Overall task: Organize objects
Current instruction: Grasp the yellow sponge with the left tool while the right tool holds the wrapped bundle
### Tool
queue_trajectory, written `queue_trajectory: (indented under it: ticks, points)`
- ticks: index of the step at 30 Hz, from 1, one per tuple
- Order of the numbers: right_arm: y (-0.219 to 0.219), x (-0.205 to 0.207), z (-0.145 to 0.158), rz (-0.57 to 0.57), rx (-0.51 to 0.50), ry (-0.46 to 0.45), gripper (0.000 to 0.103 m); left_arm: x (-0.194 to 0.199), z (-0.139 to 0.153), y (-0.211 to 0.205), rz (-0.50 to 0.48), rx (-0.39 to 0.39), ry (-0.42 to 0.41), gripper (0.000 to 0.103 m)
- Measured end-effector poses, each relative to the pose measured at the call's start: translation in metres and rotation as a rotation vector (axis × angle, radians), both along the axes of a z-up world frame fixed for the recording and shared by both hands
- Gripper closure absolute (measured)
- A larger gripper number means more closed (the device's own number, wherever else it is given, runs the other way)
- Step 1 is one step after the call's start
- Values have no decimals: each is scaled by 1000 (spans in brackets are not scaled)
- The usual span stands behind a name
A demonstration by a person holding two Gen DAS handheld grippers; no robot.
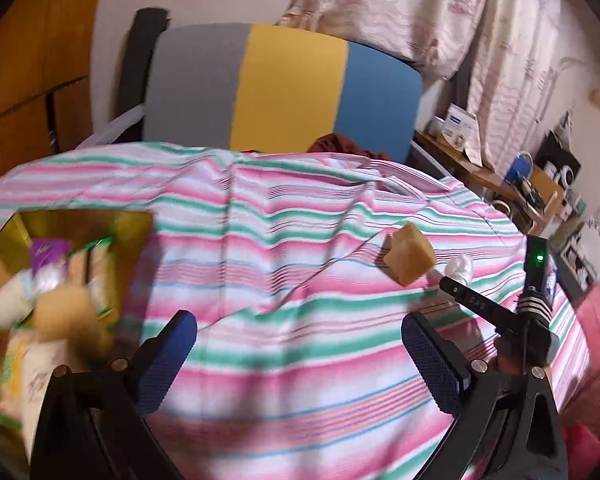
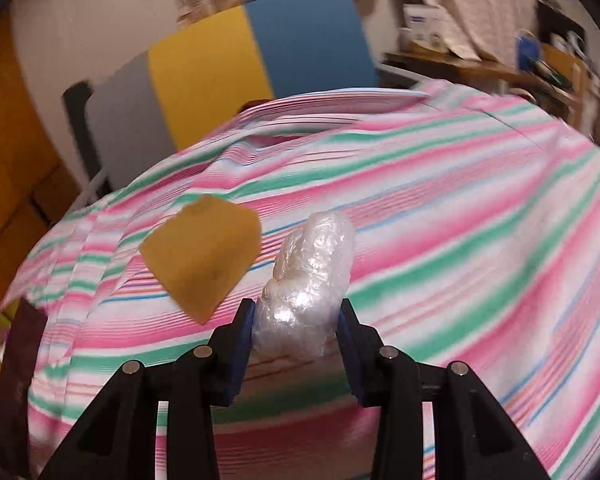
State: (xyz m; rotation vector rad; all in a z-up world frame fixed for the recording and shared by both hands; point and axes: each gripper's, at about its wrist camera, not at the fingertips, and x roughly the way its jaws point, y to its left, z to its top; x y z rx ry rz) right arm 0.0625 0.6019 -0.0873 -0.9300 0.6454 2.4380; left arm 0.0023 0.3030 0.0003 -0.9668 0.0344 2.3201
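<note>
Blue-padded right gripper (image 2: 296,330) pinches a crinkly plastic bundle (image 2: 310,280) above the striped cloth (image 2: 460,240); the left gripper (image 1: 298,356) hangs spread and empty. One yellow sponge (image 2: 202,254) remains out, while the box (image 1: 100,224) already holds several items.

Tricolour chair (image 1: 288,88) behind striped cloth (image 1: 300,280); patterned curtain (image 1: 480,20).

The box (image 1: 80,224) at the left edge of the left wrist view is cut off and smeared; its packets (image 1: 48,280) cannot be read. Far shelf clutter (image 1: 540,184) is too small to name. The bundle's (image 2: 308,280) contents stay hidden under wrap.
</note>
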Motion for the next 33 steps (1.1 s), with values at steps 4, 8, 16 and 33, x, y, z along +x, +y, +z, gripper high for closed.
queue_trajectory:
  ticks: [4, 8, 16, 33]
  points:
    - [6, 10, -7, -71, 0, 23, 63, -5, -5, 45, -97, -21, 9, 0]
    - [13, 22, -6, -161, 8, 58, 63, -6, -8, 93, -166, -56, 58, 0]
    - [30, 40, -12, -253, -55, 103, 63, -19, -34, 176, -262, -206, 181, 0]
    - [30, 47, -16, -259, -70, 139, 62, -49, -81, 226, -297, -236, 87, 49]
